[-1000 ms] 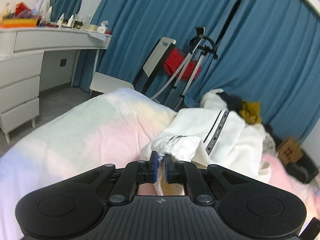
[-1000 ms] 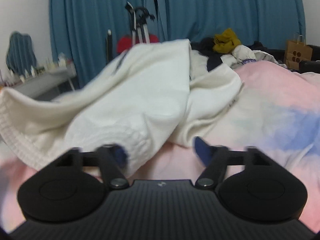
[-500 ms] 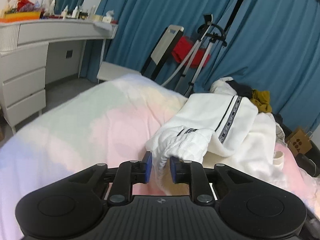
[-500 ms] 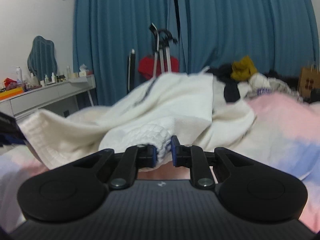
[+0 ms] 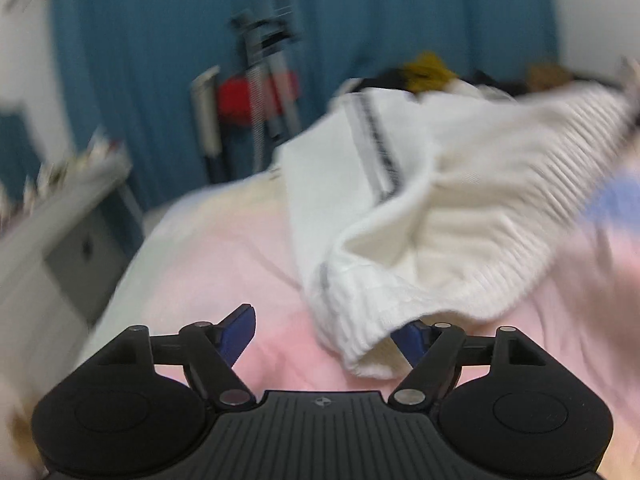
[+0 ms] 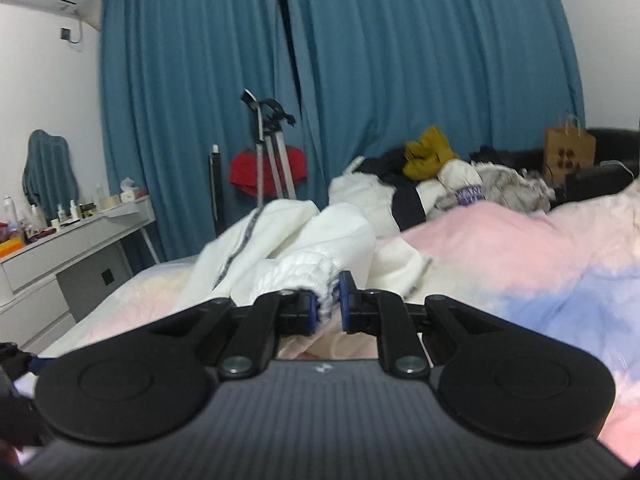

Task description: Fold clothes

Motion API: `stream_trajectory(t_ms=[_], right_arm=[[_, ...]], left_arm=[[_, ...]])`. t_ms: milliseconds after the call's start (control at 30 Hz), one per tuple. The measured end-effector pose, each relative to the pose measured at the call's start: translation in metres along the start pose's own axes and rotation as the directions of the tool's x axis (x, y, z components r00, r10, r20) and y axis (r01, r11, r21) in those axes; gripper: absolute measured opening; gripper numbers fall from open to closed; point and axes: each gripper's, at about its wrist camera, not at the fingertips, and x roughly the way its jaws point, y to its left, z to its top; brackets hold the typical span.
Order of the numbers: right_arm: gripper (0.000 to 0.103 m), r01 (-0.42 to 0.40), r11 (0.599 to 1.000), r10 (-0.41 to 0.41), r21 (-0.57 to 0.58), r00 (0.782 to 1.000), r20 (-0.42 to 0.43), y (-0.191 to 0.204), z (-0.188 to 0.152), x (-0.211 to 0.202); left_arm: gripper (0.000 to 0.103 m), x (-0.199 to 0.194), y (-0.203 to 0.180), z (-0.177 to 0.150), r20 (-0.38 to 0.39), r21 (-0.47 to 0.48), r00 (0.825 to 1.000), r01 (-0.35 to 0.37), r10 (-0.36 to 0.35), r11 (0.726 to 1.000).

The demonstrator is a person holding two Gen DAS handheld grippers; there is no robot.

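While the left wrist view is smeared with blur, we can still list its contents. Item one: our left gripper [image 5: 326, 336], black with blue pads, jaws opening and standing wide apart. The ribbed cuff [image 5: 360, 320] of a white knitted garment with a dark striped band [image 5: 432, 216] droops between them, lying close against the right-hand pad; whether it touches that pad we cannot tell, and the left-hand pad is clear of it. Item two: the garment itself, spread over the pink, white and blue pastel bedspread [image 5: 224, 272] toward the bed's far edge, one part drawn off to the right of the view.

Item three: our right gripper [image 6: 325, 306], same make, jaws narrow and closing, pinched on a gathered white cuff [image 6: 296, 272] of that garment, which is bunched up just beyond the pads. The rest of the cloth heaps behind it, near the middle of the bed.

Item four: a pile of mixed clothes [image 6: 440, 176] at the far edge of the bed, topped by a mustard-yellow piece [image 6: 428, 152]. Item five: a brown paper carrier bag [image 6: 568, 148] beyond the bed's far right corner. Item six: blue pleated curtains [image 6: 400, 60] along the back wall, with a metal stand bearing something red [image 6: 268, 168] before them. Item seven: a white dressing table [image 6: 76, 248] beside the bed's left edge, bottles on top.
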Motion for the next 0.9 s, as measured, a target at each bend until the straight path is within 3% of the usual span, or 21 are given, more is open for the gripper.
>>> stream_trajectory(t_ms=[100, 200, 300, 333, 367, 400, 433, 500, 567, 667, 800, 900], right_arm=[[0.014, 0.009, 1.000, -0.009, -0.004, 1.000, -0.020, -0.003, -0.003, 0.004], [0.013, 0.014, 1.000, -0.015, -0.012, 0.999, -0.036, -0.006, -0.008, 0.008], [0.013, 0.030, 1.000, -0.030, 0.005, 0.997, -0.068, -0.014, -0.016, 0.013], [0.013, 0.036, 0.999, -0.035, 0.016, 0.996, -0.084, -0.017, -0.018, 0.015], [0.013, 0.030, 0.999, -0.026, 0.037, 0.995, -0.099, -0.020, -0.021, 0.015], [0.013, 0.024, 0.998, -0.017, 0.058, 0.993, -0.114, -0.023, -0.023, 0.016], [0.012, 0.018, 0.997, -0.008, 0.079, 0.992, -0.128, -0.025, -0.025, 0.016], [0.012, -0.001, 0.994, 0.017, 0.109, 0.989, -0.146, -0.024, -0.028, 0.013], [0.012, -0.025, 0.990, 0.047, 0.140, 0.986, -0.162, -0.021, -0.030, 0.009], [0.012, -0.088, 0.981, 0.117, 0.172, 0.979, -0.167, 0.000, -0.033, 0.002], [0.012, -0.244, 0.945, 0.279, 0.220, 0.950, -0.143, 0.051, -0.027, -0.001], [0.013, -0.380, 0.892, 0.420, 0.247, 0.897, -0.137, 0.103, -0.019, 0.010]], left_arm=[[0.075, 0.004, -0.028, -0.005, 0.042, 0.138, 0.998, -0.049, 0.043, 0.989], [0.069, 0.012, -0.043, -0.005, 0.053, 0.194, 0.997, -0.065, 0.056, 0.979], [0.056, 0.020, -0.039, 0.000, 0.067, 0.151, 0.996, -0.061, 0.052, 0.987], [0.040, 0.021, -0.032, 0.005, 0.068, 0.109, 0.997, -0.048, 0.040, 0.993], [0.039, 0.021, -0.023, 0.011, 0.070, 0.064, 0.997, -0.032, 0.028, 0.997], [0.036, 0.020, -0.013, 0.017, 0.077, 0.012, 0.997, -0.014, 0.013, 1.000], [0.022, 0.020, 0.001, 0.024, 0.086, -0.048, 0.996, 0.004, 0.001, 0.999], [0.018, 0.020, 0.030, 0.038, 0.099, -0.171, 0.995, 0.036, -0.019, 0.985], [0.012, 0.022, 0.068, 0.053, 0.103, -0.302, 0.994, 0.054, -0.023, 0.952], [0.009, 0.022, 0.127, 0.083, 0.126, -0.422, 0.992, 0.047, 0.007, 0.906], [0.008, 0.018, 0.207, 0.126, 0.177, -0.474, 0.981, 0.020, 0.073, 0.880], [0.008, 0.024, 0.260, 0.150, 0.188, -0.477, 0.970, -0.044, 0.151, 0.878]])
